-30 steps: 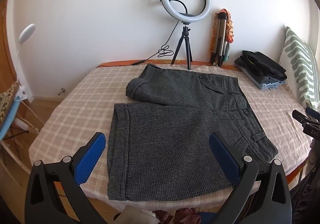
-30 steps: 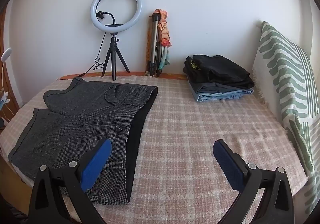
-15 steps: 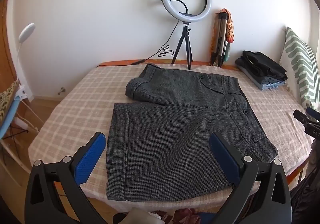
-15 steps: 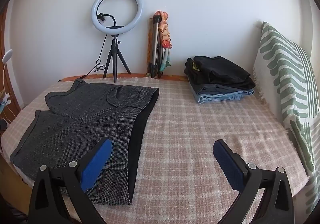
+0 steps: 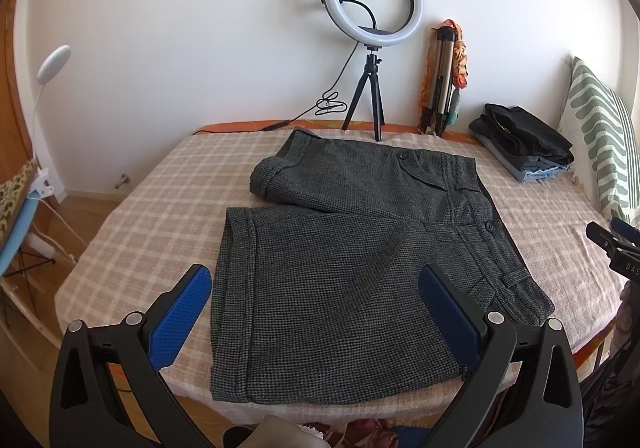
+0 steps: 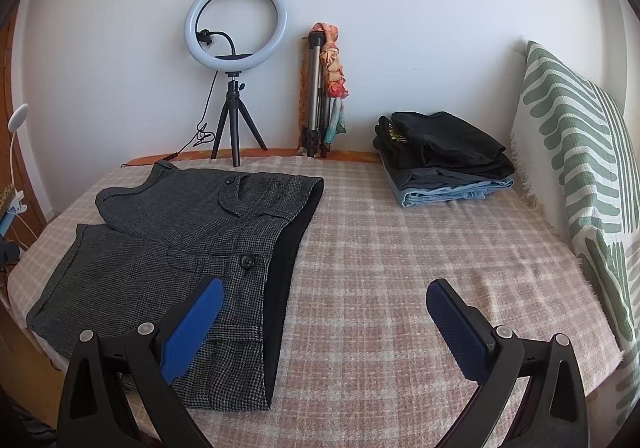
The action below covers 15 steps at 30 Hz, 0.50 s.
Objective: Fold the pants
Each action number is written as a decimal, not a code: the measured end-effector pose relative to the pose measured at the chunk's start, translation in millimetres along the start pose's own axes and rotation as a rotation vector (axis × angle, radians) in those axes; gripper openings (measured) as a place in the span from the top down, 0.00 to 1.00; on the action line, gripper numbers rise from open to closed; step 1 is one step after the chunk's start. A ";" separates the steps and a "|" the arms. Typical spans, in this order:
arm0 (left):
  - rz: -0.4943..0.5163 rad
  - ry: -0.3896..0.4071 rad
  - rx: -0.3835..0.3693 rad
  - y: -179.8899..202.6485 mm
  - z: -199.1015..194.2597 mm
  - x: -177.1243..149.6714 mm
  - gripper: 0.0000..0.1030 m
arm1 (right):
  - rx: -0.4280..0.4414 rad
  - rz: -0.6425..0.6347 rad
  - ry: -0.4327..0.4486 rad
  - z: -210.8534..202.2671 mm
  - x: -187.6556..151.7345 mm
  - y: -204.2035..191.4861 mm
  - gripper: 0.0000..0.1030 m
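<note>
Dark grey houndstooth shorts [image 5: 352,260] lie spread flat on the checked pink bedspread [image 5: 160,216], legs toward the left, waistband to the right. My left gripper [image 5: 316,308] is open and empty, held above the near leg hem at the bed's front edge. In the right wrist view the shorts [image 6: 180,248] lie at the left. My right gripper [image 6: 324,316] is open and empty, over the bedspread [image 6: 400,268] just right of the waistband. The right gripper's tip also shows in the left wrist view [image 5: 616,244].
A ring light on a tripod [image 5: 372,44] and a folded tripod with a scarf [image 5: 444,80] stand at the wall. A stack of folded clothes [image 6: 444,156] lies at the back right. A green striped pillow [image 6: 580,176] leans at the right. A lamp [image 5: 52,60] stands left.
Both grippers have crept slightly forward and to the right; the view of the shorts shifts a little. Both stay open and the shorts have not moved.
</note>
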<state>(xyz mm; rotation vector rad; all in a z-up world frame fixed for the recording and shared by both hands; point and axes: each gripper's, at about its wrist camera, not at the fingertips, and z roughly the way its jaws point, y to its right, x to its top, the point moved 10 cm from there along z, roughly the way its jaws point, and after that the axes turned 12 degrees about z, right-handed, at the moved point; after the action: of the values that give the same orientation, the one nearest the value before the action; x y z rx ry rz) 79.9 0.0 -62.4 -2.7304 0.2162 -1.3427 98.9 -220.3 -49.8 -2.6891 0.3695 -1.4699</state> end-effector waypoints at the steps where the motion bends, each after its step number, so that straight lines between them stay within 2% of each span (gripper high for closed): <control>1: -0.001 0.000 -0.001 0.0 0.0 -0.1 0.00 | 0.000 0.000 0.001 -0.1 0.0 0.1 0.00; 15: -0.007 -0.002 -0.005 -1.5 0.8 0.3 0.00 | 0.008 -0.001 -0.003 0.2 -0.2 -1.0 0.00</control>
<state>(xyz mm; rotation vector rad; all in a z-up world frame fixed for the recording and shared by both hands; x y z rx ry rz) 80.8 1.4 -62.5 -2.7392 0.2103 -1.3431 99.1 -219.3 -49.9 -2.6855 0.3614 -1.4639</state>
